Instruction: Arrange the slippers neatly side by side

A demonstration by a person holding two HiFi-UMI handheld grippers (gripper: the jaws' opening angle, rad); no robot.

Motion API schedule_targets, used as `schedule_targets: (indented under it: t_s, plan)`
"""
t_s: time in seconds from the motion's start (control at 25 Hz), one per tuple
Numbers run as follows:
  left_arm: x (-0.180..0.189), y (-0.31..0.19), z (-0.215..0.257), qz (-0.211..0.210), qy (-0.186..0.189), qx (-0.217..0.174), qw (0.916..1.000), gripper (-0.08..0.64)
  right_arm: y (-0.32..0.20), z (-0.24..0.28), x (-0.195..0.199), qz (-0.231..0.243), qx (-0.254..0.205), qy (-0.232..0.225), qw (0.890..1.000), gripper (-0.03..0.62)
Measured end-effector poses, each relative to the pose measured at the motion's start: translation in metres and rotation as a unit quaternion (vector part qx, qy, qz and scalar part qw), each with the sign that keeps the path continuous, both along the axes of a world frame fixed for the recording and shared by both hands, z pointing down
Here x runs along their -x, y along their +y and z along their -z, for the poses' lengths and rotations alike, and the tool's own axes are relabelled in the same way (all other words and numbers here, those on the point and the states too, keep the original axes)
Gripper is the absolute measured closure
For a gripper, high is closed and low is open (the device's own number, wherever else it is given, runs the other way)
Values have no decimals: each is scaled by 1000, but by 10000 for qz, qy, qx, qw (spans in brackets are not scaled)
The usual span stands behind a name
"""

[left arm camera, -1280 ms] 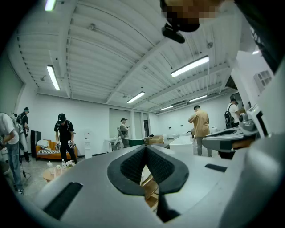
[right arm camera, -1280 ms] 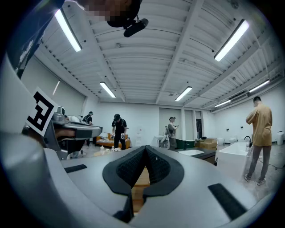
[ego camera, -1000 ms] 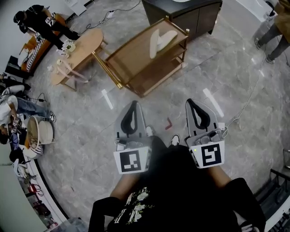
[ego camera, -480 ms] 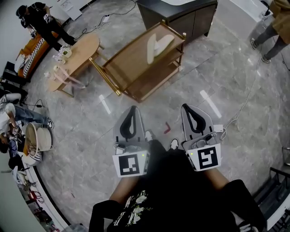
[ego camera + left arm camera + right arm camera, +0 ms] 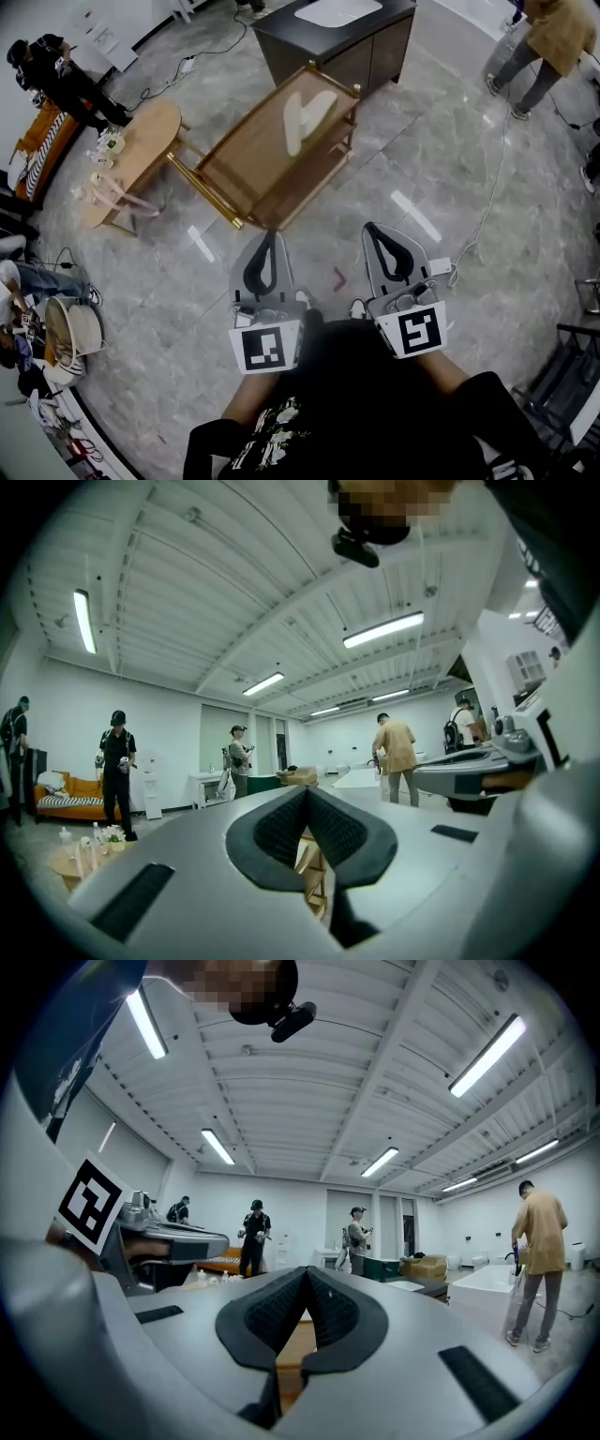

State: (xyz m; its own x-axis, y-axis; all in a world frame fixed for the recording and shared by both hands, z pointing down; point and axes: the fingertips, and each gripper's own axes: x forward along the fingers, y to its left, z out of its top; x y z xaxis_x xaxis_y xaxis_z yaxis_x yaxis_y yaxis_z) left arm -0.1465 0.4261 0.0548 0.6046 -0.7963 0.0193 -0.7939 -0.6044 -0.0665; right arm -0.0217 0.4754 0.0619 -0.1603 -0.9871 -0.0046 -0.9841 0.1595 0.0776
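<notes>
Head view: two pale cream slippers (image 5: 302,117) lie on the top shelf of a wooden cart (image 5: 234,164), meeting at one end and splayed in a V. Two tools are held level, well short of the cart: the left tool (image 5: 268,236) and the right tool (image 5: 375,232).

Left gripper view: the left tool's (image 5: 306,799) jaws are pressed together, empty.

Right gripper view: the right tool's (image 5: 305,1274) jaws are likewise together, empty.

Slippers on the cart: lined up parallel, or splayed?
Splayed. On top of the wooden cart the pale slippers lie in a V, meeting at one end, apart at the other.
</notes>
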Motion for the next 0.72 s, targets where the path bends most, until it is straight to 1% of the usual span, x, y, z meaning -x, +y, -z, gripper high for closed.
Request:
schedule_targets:
  t_s: [0.16,0.36,0.52,0.72]
  plan:
    - [9,-15,-3,-186,49,38,9998,557,-13,0,9,-158,-69,72,9998,594]
    - [24,-36,-14,-369,214,213,9989,557,-27,-10,23,-324,133,141,9993,594]
    - [35,-48,-15,-570,271,192,9978,557,-38,-13,37,-427,196,136,9988,594]
    - [56,-63,-22,-720,294,252,9967,557,-48,-17,58,-599,189,141,9979,594]
